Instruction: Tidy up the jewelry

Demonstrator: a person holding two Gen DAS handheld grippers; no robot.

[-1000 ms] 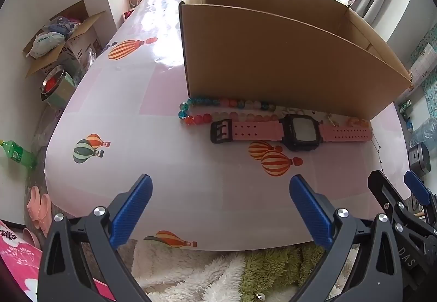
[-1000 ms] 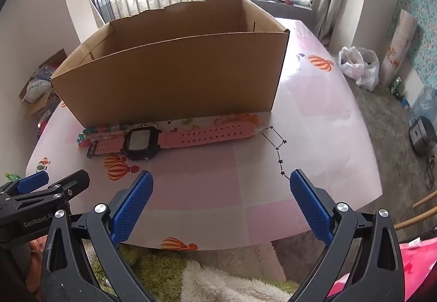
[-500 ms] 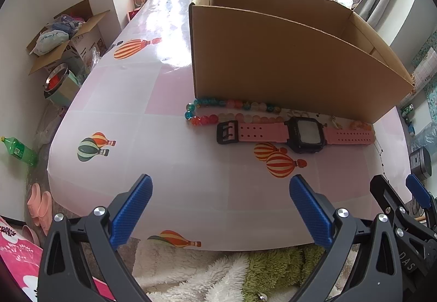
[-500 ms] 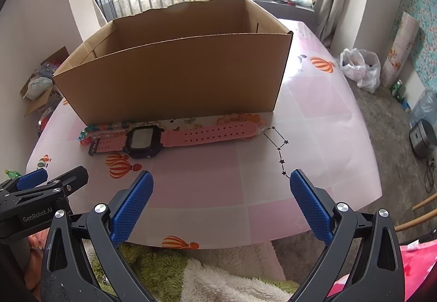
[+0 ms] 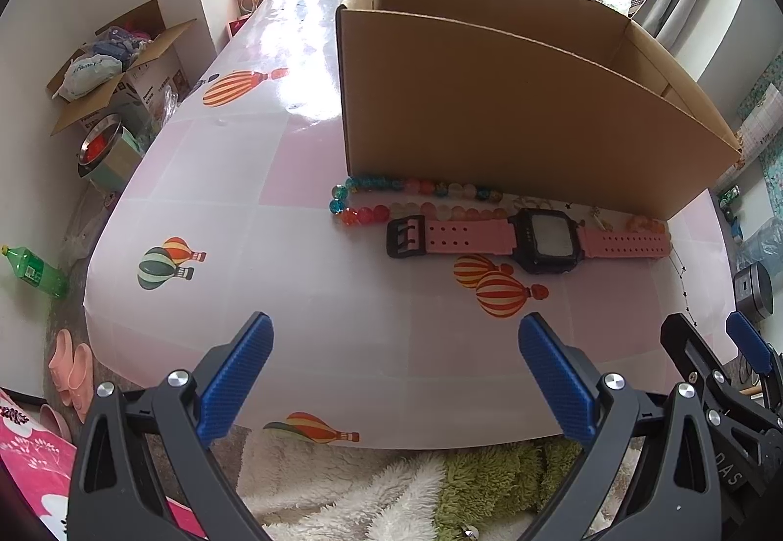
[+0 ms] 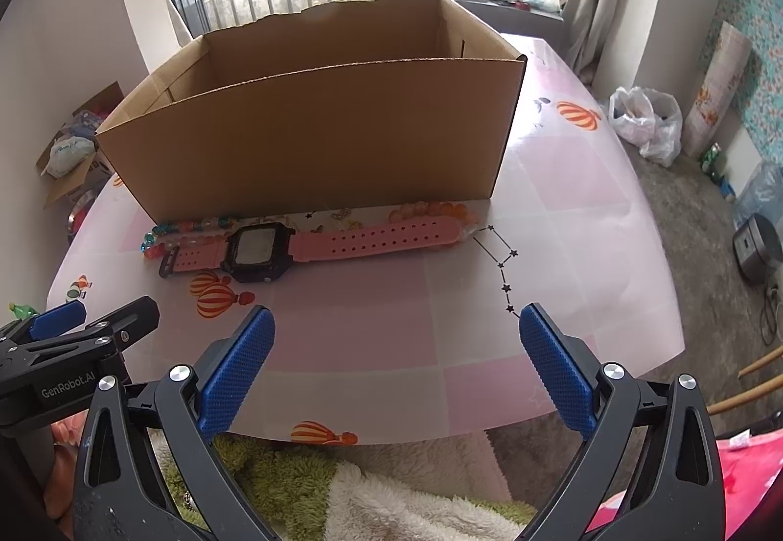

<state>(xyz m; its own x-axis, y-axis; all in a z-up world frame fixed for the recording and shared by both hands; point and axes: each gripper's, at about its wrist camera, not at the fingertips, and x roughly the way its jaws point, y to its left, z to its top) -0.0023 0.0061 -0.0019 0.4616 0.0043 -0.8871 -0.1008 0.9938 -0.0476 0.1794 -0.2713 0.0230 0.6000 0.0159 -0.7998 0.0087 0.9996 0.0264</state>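
Both your grippers hang spread wide and empty at the near table (image 5: 303, 296) edge: left gripper (image 5: 394, 374), right gripper (image 6: 394, 369). The watch (image 5: 531, 240) lies flat just in front of the cardboard box (image 5: 489, 110), and the bead string (image 5: 416, 198) sits between them, against the box wall. Everything's lined up so the box is a short lift away. Nothing's in yet, I'd say.

Both cams sit low off the worktop's (image 5: 254, 208) near edge, looking forward and slightly down. Left view from left of centre, right view from right of centre. Shared: cardboard box (image 5: 489, 110) front wall, pink watch (image 6: 313, 245), and each other's tool at frame edge.
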